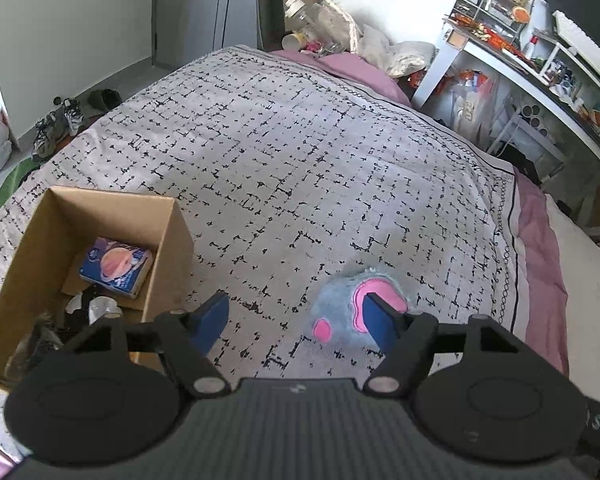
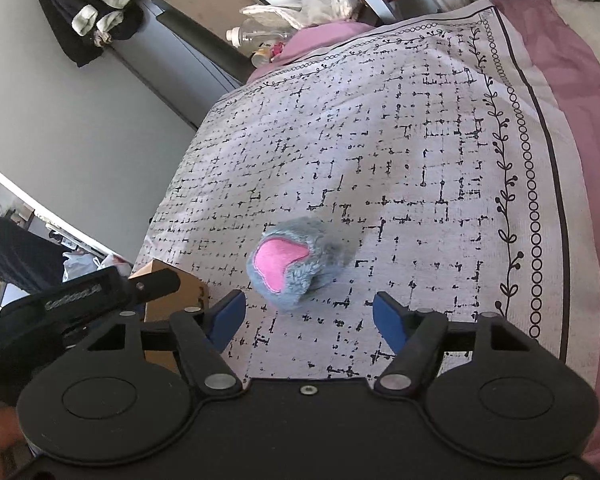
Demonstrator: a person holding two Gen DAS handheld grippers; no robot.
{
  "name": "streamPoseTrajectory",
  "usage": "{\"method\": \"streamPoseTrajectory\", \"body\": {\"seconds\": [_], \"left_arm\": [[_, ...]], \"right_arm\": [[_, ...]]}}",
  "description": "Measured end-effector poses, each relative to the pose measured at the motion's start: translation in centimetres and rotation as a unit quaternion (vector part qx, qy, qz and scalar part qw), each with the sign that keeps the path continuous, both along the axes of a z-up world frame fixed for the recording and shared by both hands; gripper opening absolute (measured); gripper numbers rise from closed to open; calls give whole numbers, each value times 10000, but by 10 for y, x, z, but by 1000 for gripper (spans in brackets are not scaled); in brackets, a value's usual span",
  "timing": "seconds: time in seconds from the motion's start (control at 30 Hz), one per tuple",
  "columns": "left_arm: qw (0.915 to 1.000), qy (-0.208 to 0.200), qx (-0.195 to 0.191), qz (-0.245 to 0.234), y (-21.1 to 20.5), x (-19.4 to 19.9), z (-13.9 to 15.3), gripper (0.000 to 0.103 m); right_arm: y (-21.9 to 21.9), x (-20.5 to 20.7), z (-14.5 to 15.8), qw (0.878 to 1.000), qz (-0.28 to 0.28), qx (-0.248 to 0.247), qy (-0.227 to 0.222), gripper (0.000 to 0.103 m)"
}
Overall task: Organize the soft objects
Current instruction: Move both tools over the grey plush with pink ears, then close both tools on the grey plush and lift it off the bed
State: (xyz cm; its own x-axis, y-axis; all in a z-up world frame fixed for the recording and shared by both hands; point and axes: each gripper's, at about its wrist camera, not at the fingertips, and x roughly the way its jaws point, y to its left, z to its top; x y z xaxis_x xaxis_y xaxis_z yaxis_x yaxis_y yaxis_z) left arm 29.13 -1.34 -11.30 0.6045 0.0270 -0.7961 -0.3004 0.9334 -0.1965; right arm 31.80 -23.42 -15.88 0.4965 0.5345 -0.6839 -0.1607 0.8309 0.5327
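A fluffy grey-blue plush piece with pink patches lies on the patterned bedspread. My left gripper is open above the bed; its right finger overlaps the plush in view, its left finger is near the cardboard box. The box holds a blue tissue pack and some dark and clear items. In the right wrist view the plush lies just ahead of my open, empty right gripper, slightly left of its middle. The left gripper's body shows at the left.
The box corner sits at the bed's left edge. A pink sheet and pillow lie to the right. Bottles and bags crowd the far end. A cluttered white desk stands right; shoes lie on the floor left.
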Motion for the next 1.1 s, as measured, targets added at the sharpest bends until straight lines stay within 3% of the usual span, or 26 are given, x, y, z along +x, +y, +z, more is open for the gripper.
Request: {"method": "streamPoseTrajectory", "body": {"seconds": [0.27,0.43,0.67,0.87,1.1], "left_arm": [[9998,157,-55,85,-3,27,-23,55],[9996,231,-109,136,-2,39,-36,49],[9990,275,-220,262,6,55,-53,45],[9979,342,-435,326,13,66,-69,42],[9966,451,-691,47,7,74,-81,42]], "right_arm": [[-3,7,-8,9999,-20,46,112,63],[-6,14,-14,9996,-32,216,170,45],[-7,29,-20,9984,-98,536,174,31],[4,45,-25,9972,-142,695,230,28],[14,61,-34,9966,-269,702,334,28]]}}
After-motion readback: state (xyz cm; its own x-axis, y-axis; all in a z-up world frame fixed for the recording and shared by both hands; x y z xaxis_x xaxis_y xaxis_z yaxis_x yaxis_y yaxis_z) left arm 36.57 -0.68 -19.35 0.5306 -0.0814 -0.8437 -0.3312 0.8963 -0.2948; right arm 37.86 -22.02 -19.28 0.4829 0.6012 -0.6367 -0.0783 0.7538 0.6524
